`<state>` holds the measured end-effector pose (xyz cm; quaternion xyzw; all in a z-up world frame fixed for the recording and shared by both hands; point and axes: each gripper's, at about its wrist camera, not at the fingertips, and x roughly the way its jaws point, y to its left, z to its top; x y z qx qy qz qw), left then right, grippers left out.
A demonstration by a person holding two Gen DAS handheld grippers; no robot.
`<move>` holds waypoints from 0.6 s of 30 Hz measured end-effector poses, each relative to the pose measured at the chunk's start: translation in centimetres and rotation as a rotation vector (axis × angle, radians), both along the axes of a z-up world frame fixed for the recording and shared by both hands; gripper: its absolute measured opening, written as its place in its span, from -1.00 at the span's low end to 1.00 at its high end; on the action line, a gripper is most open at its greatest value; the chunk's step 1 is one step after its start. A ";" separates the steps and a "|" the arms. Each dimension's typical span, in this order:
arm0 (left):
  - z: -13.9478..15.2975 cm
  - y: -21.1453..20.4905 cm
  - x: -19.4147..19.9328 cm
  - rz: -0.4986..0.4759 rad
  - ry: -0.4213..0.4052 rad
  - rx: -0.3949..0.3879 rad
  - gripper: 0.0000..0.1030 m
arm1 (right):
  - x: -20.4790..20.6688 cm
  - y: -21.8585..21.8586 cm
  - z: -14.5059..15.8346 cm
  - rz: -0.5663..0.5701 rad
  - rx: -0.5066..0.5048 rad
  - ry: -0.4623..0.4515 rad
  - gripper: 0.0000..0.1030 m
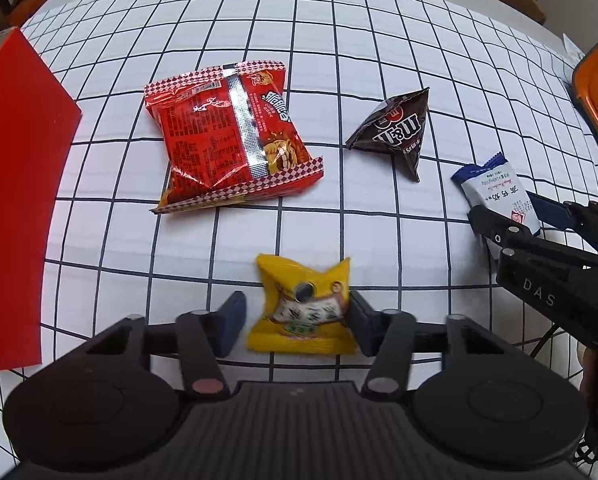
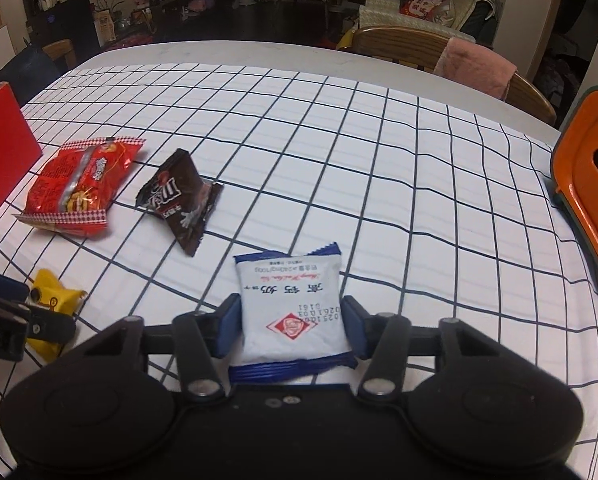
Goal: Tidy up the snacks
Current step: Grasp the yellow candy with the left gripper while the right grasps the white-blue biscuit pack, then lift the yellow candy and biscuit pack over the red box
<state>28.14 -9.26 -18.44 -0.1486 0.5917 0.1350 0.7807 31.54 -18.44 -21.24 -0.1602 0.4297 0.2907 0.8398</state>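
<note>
- Left gripper [image 1: 295,322] points steeply down over a small yellow snack packet [image 1: 304,308]. The right finger touches the packet's edge; the left finger [image 1: 230,326] stands just off it with a sliver of cloth showing. Fingers partly closed around it, not yet clamped on both sides.
- Yellow packet's print is blurred; only a round dark emblem and a white panel make out.
- Right gripper [image 2: 289,326] straddles a white sachet with blue crimped ends [image 2: 293,312]; both blue pads press its sides, fingers narrowed to the sachet's width.
- Sachet writing is upside down from the right wrist: Chinese characters, a red script line, a stamped code starting "0251", a red diamond logo. Its near crimp is tucked under the gripper body.
- Brown M&M's pouch [image 1: 395,130], pyramid-shaped, logo inverted, lies mid-worktop, apart from the rest.
- Red checker-edged snack bag [image 1: 231,134] lies back side up, fine print unreadable.
- Red box [image 1: 19,208] is cut off at left; orange container with a slot [image 2: 591,196] cut off at right.
- Worktop [image 2: 379,184] wears a white grid cloth; the far half is open. A wooden chair with pink cloth [image 2: 475,64] sits at the far edge.
</note>
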 end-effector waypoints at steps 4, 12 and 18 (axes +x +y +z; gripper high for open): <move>0.1 -0.2 -0.1 -0.024 -0.003 0.004 -0.22 | -0.4 0.0 0.1 -0.013 -0.008 -0.013 -0.09; 1.0 0.5 -1.2 -0.041 -0.021 0.001 -0.33 | -2.2 -1.2 1.5 -0.048 0.050 0.016 -0.10; 1.9 1.4 -3.3 -0.039 -0.036 -0.008 -0.34 | -4.6 -1.8 3.3 -0.053 0.105 0.027 -0.10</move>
